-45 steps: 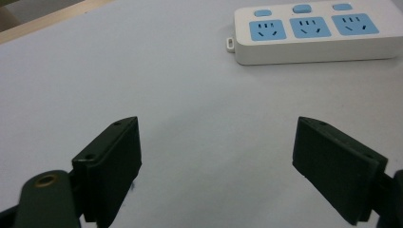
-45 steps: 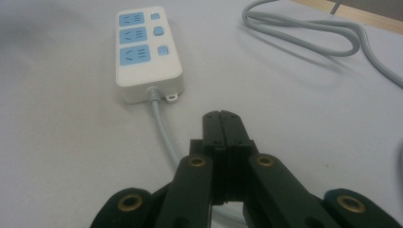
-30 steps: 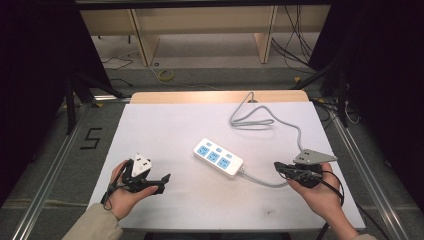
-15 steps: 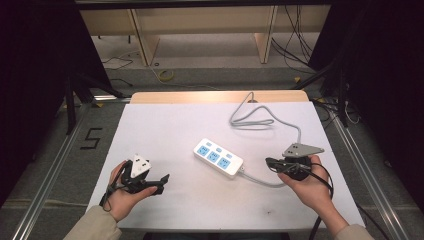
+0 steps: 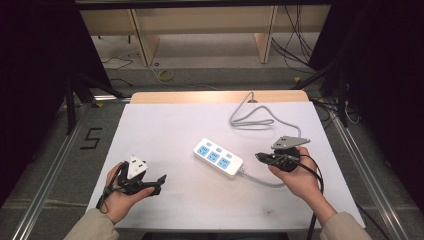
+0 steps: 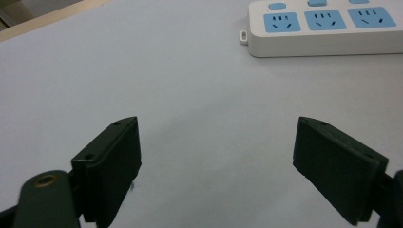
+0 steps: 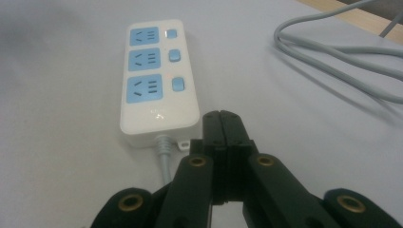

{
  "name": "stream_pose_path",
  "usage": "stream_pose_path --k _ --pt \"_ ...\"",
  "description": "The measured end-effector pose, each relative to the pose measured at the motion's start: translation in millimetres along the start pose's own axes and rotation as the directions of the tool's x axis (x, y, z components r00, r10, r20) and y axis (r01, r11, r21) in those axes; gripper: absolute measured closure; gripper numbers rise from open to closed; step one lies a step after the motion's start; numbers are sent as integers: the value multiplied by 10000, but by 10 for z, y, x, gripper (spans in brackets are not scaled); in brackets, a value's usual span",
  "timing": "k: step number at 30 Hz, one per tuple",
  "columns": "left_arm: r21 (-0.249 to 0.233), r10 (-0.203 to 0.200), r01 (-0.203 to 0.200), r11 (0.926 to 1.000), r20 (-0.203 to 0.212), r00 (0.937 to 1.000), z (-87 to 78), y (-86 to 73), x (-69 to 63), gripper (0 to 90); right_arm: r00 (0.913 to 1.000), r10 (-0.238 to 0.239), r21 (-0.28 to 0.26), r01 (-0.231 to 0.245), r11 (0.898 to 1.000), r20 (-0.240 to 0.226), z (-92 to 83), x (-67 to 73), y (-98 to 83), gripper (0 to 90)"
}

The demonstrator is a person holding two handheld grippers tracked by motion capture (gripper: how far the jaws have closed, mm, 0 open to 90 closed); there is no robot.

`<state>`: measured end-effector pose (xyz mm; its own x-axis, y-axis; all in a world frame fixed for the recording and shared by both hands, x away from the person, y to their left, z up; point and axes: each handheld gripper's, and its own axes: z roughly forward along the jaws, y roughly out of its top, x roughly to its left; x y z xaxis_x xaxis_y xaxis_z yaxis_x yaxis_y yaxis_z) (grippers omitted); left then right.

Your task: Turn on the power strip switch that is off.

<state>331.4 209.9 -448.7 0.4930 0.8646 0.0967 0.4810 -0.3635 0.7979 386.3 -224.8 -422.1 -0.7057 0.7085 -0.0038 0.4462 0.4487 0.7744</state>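
White sheeting covers the table [image 5: 165, 125], with dark floor and wooden shelving beyond its far edge. Near the middle lies a white power strip [image 5: 218, 157] with three blue sockets, its grey cord [image 5: 260, 117] looping toward the far right. Just right of the strip's cord end, the right gripper [image 5: 261, 157] points at it, jaws pressed together on nothing. At the near left, well apart from the strip, the left gripper [image 5: 159, 181] has its jaws spread wide and empty.
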Motion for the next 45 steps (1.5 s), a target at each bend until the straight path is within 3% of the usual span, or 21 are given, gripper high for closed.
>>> stream_pose_path --k 9,45 --pt "14 -7 7 10000 -10 10000 -2 -6 7 161 9998 -168 127 170 9998 -147 171 27 124 900" --pt "166 99 -99 9998 40 9999 6 -18 -14 160 9997 -230 253 233 9994 -122 342 21 304 900"
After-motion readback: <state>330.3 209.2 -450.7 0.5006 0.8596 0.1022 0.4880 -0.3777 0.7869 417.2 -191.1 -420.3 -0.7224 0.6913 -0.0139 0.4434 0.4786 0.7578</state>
